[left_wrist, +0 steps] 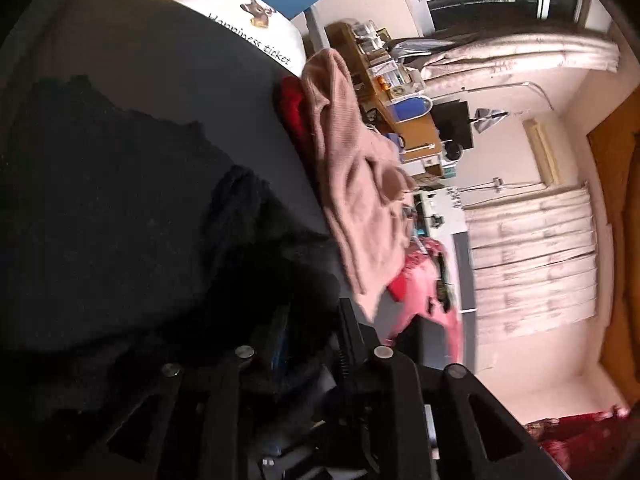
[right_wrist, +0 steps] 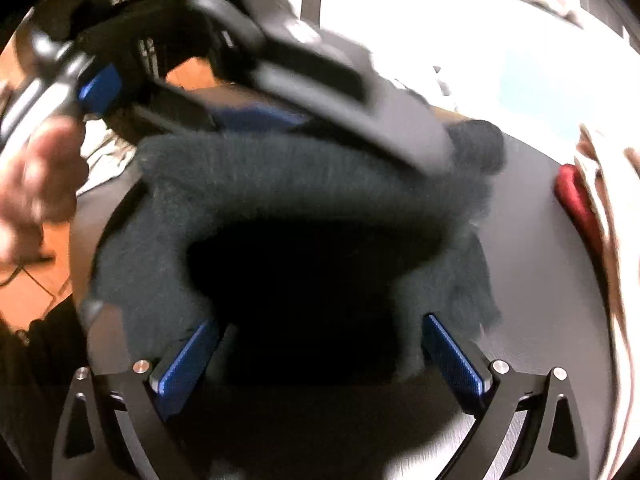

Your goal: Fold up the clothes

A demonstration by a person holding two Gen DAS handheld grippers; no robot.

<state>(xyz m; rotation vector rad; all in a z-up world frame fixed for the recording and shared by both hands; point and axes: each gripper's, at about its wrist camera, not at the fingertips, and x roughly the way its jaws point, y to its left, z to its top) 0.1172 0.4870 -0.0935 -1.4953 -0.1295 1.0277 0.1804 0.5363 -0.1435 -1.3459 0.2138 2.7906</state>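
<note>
A black fuzzy garment [left_wrist: 120,200] lies bunched on the dark table [left_wrist: 200,60]. In the left wrist view my left gripper [left_wrist: 304,320] sits low in the frame, its fingers close together with black fabric pinched between them. The right wrist view shows the same garment [right_wrist: 320,184] folded into a thick roll on the table [right_wrist: 540,280]. My right gripper [right_wrist: 320,344] is open, its blue pads [right_wrist: 188,360] wide apart on either side of the garment's near part. The left gripper [right_wrist: 320,92], blurred, clamps the garment's far edge, held by a hand [right_wrist: 36,184].
A beige-pink sweater [left_wrist: 352,160] is heaped at the table's edge over a red garment [left_wrist: 292,108], also visible as a red garment [right_wrist: 572,196]. A pink garment [left_wrist: 420,292] hangs beyond. A white item printed "Happiness ticket" [left_wrist: 240,4] lies nearby; behind is a cluttered desk [left_wrist: 400,92].
</note>
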